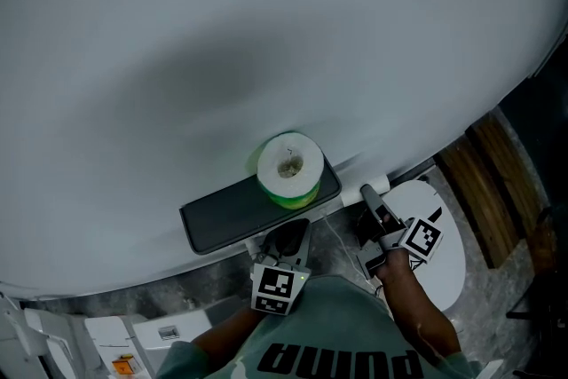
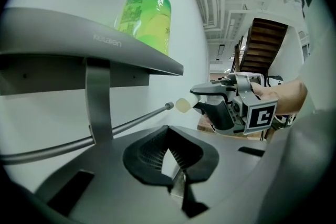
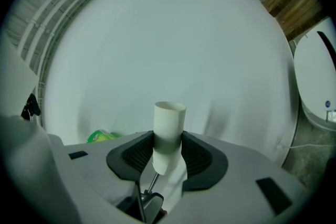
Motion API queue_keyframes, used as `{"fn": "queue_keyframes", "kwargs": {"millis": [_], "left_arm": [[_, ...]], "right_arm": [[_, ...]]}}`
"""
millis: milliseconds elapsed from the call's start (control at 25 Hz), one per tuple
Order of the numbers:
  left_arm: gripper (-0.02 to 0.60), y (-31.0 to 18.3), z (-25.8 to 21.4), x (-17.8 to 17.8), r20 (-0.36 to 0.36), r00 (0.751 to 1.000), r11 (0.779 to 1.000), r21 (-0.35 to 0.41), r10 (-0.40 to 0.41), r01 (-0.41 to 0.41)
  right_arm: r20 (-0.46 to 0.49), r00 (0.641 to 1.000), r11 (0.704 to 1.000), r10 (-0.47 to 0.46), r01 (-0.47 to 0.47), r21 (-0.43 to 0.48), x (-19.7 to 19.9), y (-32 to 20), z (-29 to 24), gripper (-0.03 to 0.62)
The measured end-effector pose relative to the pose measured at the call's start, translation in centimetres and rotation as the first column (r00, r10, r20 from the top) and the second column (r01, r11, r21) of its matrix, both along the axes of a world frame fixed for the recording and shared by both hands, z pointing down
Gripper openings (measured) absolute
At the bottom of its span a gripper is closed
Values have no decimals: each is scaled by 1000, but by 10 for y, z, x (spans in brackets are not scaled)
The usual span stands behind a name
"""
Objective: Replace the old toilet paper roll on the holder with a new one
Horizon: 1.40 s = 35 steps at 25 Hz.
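A new roll in green wrap (image 1: 288, 169) (image 2: 144, 17) stands on the dark shelf (image 1: 222, 217) of the wall holder. Under the shelf, the holder's metal bar (image 2: 126, 124) is bare. My right gripper (image 1: 373, 207) (image 3: 168, 136) is shut on the old white cardboard core (image 3: 168, 131), which stands upright between the pads. In the left gripper view the core's end (image 2: 183, 106) sits just off the bar's tip. My left gripper (image 1: 288, 240) (image 2: 168, 147) hangs below the shelf, shut with nothing in it.
A plain white wall fills the space behind the holder. At the right stands a white toilet (image 1: 444, 253) (image 3: 315, 86), with wooden planks (image 1: 484, 182) beyond it. White boxes (image 1: 115, 337) lie at the lower left. A staircase (image 2: 265, 42) shows far off.
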<state>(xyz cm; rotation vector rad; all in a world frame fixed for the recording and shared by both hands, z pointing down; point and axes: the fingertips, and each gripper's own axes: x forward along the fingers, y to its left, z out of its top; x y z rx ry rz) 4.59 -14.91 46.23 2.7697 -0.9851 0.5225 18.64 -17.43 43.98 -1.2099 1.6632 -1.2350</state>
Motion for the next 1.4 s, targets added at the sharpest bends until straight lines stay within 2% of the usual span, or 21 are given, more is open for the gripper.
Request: {"fn": "queue_keyframes", "kwargs": {"millis": [520,800,960,1120,1400], "left_arm": [[5,15,-4,0,-9,1000,1000,-19,-24,24],[5,27,-17,-5,-31,999,999,-25,-35,34],[5,27,-29,-7,-50,998,999,-9,-44,44],[5,25,-33,-15,-47,997,998,-2,-67,67],[5,20,-28,-48,-45,986,987,-11,-161,161]], "right_arm": [[-141,990,999,-14,21,47,-8,48,-38,176],[-173,984,997,-30,40,60,-17,68,-56,176],[-252,967,994,-45,69,88,-24,71,-75,176],[-410,910,978,-61,135,156,-43,70,-110,176],[-670,738,913,-80,324,248,-104,60,-163,176]]}}
